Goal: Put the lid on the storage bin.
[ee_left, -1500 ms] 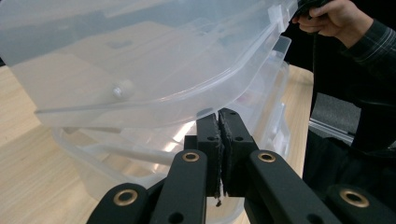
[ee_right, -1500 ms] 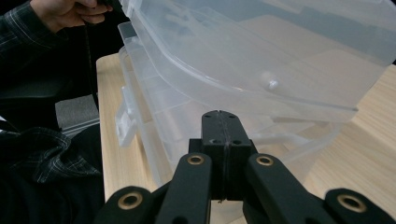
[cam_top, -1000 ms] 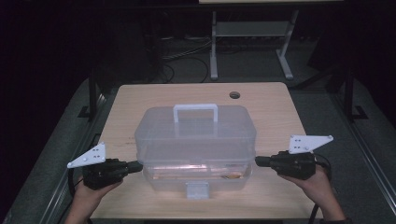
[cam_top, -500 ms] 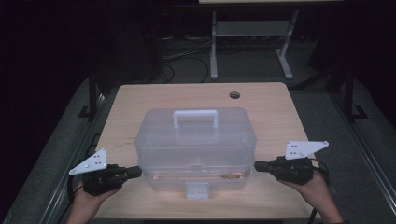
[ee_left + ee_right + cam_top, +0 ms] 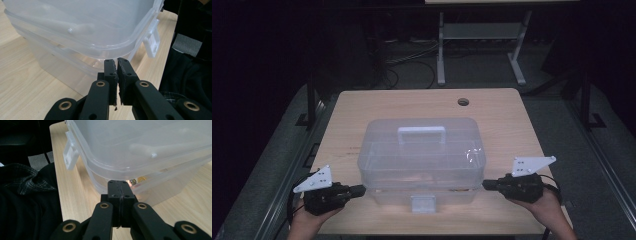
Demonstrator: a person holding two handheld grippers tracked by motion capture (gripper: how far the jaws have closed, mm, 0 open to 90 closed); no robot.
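Currently the clear storage box [image 5: 422, 160] sits mid-bench, long axis crosswise, between the left claw [image 5: 358, 190] and right claw [image 5: 488, 184], both closed empty, tips under its lid rim.

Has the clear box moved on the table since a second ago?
No. The box sits at the same spot relative to the table's hole.

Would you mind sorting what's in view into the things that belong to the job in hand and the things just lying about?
In the job:
- clear plastic box, lid on, with its front latch
- left gripper, shut, tips at the box's left side
- right gripper, shut, tips at its right side

Just there:
- table with its cable hole
- metal stand behind
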